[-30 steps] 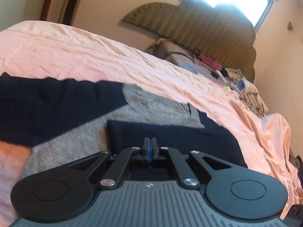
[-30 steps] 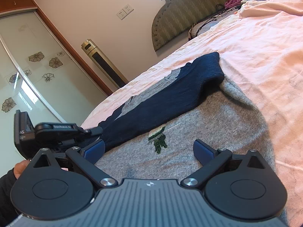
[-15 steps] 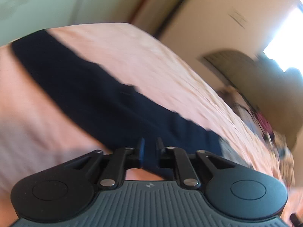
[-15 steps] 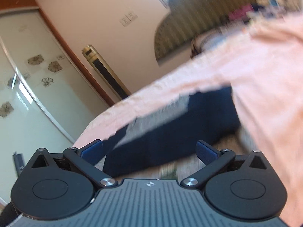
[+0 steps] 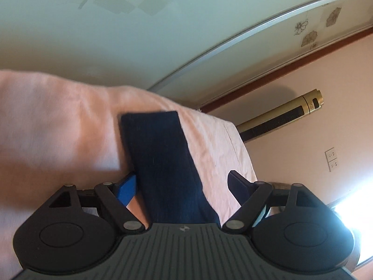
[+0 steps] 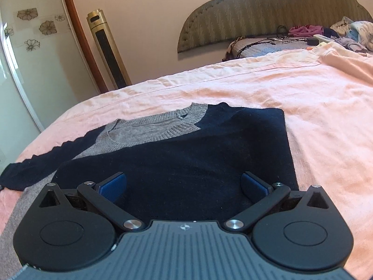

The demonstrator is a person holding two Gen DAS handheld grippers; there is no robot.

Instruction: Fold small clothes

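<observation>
While the left gripper point(image 5: 181, 184) gapes wide, the navy sleeve point(image 5: 160, 158) runs lengthwise straight ahead between its jaws, so it's nearer. The right gripper point(image 6: 184, 185), jaws apart too, hovers empty over the sweater point(image 6: 186, 154) folded on the bed point(image 6: 314, 107).

The sweater point(image 6: 177, 154) is navy blue over its folded sleeve and shoulders, with a heathered grey body and a grey ribbed collar point(image 6: 163, 126), and its outstretched sleeve point(image 5: 163, 163) is the same plain navy. It lies on a pale salmon-pink bedsheet point(image 6: 314, 107) beneath an olive-green headboard point(image 6: 268, 9) with wavy stripes. Both grippers are black with blue finger pads point(image 6: 113, 185) and a ribbed grey housing; the tower fan point(image 6: 107, 49) is gold with a black strip, and the pale glass wardrobe door point(image 6: 35, 23) carries brown flower prints.
</observation>
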